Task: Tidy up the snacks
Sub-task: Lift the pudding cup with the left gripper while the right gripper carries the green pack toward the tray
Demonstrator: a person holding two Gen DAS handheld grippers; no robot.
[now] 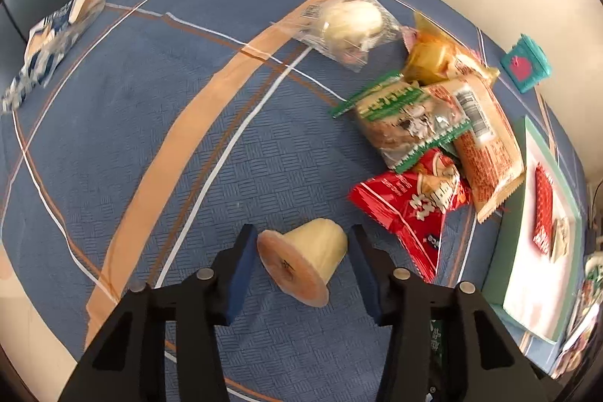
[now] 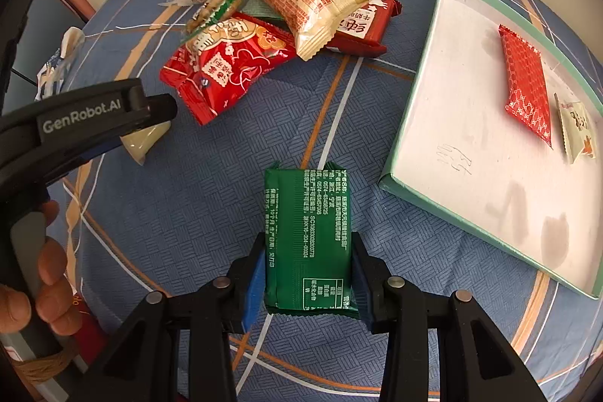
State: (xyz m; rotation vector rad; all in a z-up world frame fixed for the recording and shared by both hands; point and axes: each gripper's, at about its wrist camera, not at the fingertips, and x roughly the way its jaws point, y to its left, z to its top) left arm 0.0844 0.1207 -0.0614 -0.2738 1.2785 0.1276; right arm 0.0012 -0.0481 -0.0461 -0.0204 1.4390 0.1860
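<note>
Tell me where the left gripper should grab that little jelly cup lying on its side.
Grip the jelly cup across its tapered yellow body, behind the wide lid rim. The left gripper already straddles it from above, fingers either side; the flared rim would likely stop it slipping out.

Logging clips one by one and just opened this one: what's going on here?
A person with two handheld grippers is sorting snacks on a blue patterned tablecloth. The right gripper is shut on a green foil snack packet, beside the shallow green-rimmed white tray, which already holds a red patterned packet and a small cream one. The left gripper is open around a pale yellow jelly cup lying on its side. A pile of mixed wrapped snacks remains unsorted.
</note>
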